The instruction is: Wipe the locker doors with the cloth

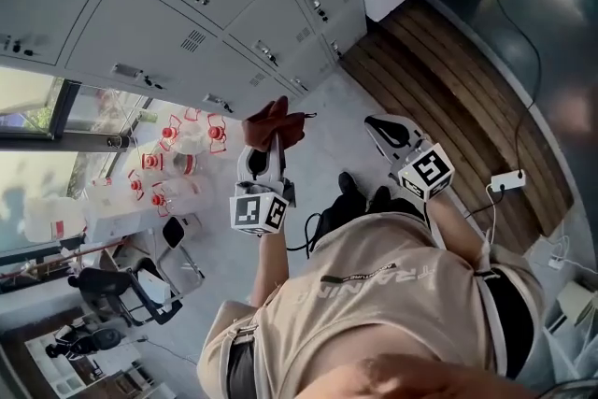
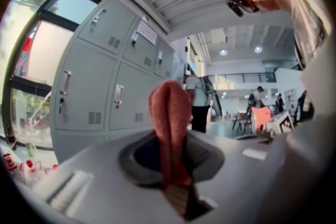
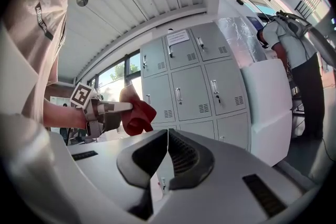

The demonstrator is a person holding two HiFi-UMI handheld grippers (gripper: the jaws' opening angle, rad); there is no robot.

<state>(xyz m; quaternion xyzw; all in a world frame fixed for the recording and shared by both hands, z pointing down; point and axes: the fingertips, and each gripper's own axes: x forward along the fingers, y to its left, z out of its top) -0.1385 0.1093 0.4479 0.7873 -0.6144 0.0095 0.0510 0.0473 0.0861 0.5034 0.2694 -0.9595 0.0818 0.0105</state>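
Locker doors [image 1: 187, 5], grey painted metal with slotted vents and small handles, are seen stacked in tiers in front of the person. Hard, smooth and fixed, they are judged able to take firm wiping pressure, though fabric could be caught by the handles and vents.

Cloth [image 1: 274, 120] is held up before the lockers and, by the right gripper view, clear of the doors; wiping is judged not yet begun. It is judged light, soft and limp, likely to droop and bunch rather than keep a shape. It is best taken by a gathered fold, with enough left free to be pressed flat on a door. It is shown as rust-red with a fine nap, crumpled beyond the tips.

Left gripper [image 1: 270, 145] is clamped on the cloth. A doubled fold is pinched between its fingers [image 2: 142, 153] and stands up between them as a rounded lobe.

Right gripper [image 1: 380, 124] is held near it, to the right, apart from the cloth. Its fingers [image 3: 186, 157] are brought together with nothing between them.
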